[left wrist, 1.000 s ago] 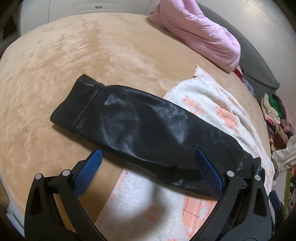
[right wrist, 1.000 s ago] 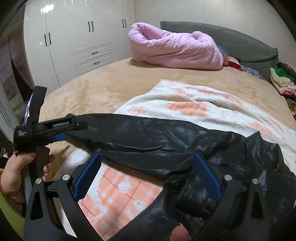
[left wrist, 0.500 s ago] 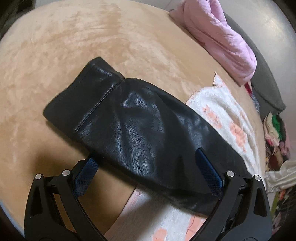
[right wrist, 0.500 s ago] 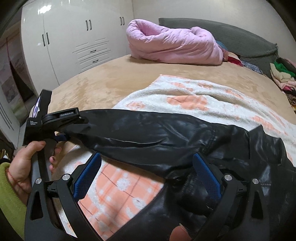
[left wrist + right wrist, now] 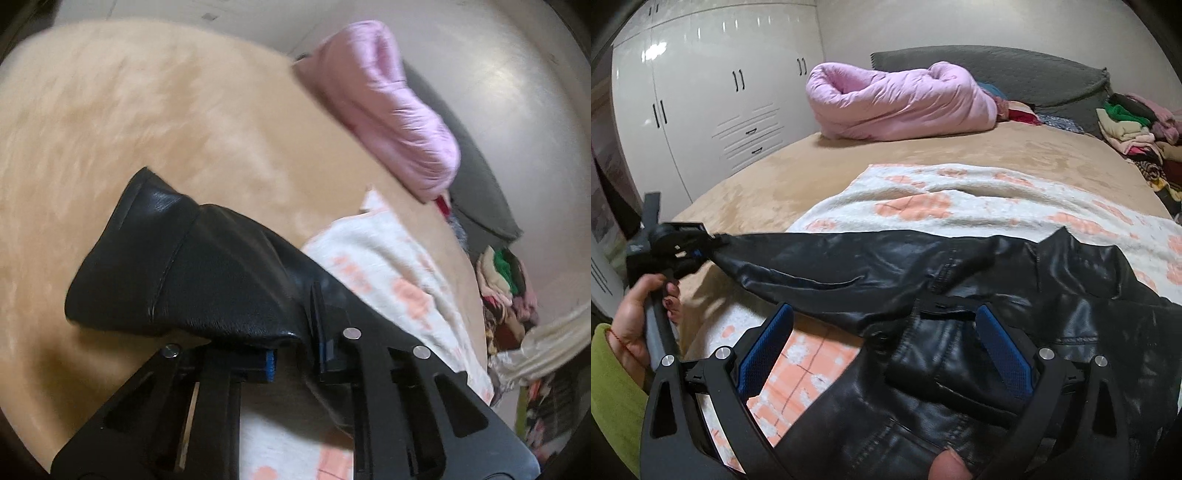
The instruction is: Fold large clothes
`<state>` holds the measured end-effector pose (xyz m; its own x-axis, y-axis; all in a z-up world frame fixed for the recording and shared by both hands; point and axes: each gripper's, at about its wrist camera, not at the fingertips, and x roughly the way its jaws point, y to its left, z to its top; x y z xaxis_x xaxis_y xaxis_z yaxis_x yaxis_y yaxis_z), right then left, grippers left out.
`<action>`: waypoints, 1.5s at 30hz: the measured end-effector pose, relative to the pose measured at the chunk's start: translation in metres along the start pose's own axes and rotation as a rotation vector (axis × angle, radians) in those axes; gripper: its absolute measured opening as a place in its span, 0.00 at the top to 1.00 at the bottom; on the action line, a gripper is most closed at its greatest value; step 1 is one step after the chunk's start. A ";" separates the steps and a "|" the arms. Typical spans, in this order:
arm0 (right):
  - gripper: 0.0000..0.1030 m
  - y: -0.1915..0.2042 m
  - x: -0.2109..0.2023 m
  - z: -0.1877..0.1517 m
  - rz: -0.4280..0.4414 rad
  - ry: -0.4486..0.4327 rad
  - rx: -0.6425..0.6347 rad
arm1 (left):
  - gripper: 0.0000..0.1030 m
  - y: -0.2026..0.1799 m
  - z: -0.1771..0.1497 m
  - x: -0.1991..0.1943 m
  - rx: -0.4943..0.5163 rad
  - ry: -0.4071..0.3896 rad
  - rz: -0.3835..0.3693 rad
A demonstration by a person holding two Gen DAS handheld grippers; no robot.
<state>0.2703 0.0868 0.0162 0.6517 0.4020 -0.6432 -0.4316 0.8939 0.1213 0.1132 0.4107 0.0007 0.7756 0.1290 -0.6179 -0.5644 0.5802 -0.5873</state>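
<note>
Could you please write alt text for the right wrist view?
The left gripper, in a person's hand, is closing on the sleeve end of a black leather jacket spread over a white and peach blanket on a tan bed. The right gripper hovers open above the jacket.

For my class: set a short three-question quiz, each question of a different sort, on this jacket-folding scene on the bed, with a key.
1. True or false: the left hand-held gripper has black leather from the jacket sleeve between its fingers.
2. Multiple choice: the black jacket lies mostly on A) the pink quilt, B) the white and orange blanket, C) the grey headboard cushion.
3. Fill in: the right hand-held gripper hovers with its jaws ____ over the jacket.

Key: 1 true; 2 B; 3 open.
</note>
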 end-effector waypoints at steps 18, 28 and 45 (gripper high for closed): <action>0.05 -0.076 -0.071 -0.028 -0.123 -0.107 0.147 | 0.96 -0.124 -0.029 -0.067 0.330 -0.192 -0.177; 0.04 -0.122 -0.101 -0.045 -0.200 -0.130 0.249 | 0.96 -0.165 -0.054 -0.065 0.450 -0.176 -0.267; 0.05 -0.193 -0.154 -0.079 -0.362 -0.179 0.392 | 0.96 -0.256 -0.172 -0.031 0.793 0.043 -0.466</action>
<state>0.2040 -0.1632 0.0317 0.8253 0.0529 -0.5622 0.0809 0.9742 0.2105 0.1847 0.1202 0.0805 0.8557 -0.2772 -0.4371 0.1739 0.9494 -0.2616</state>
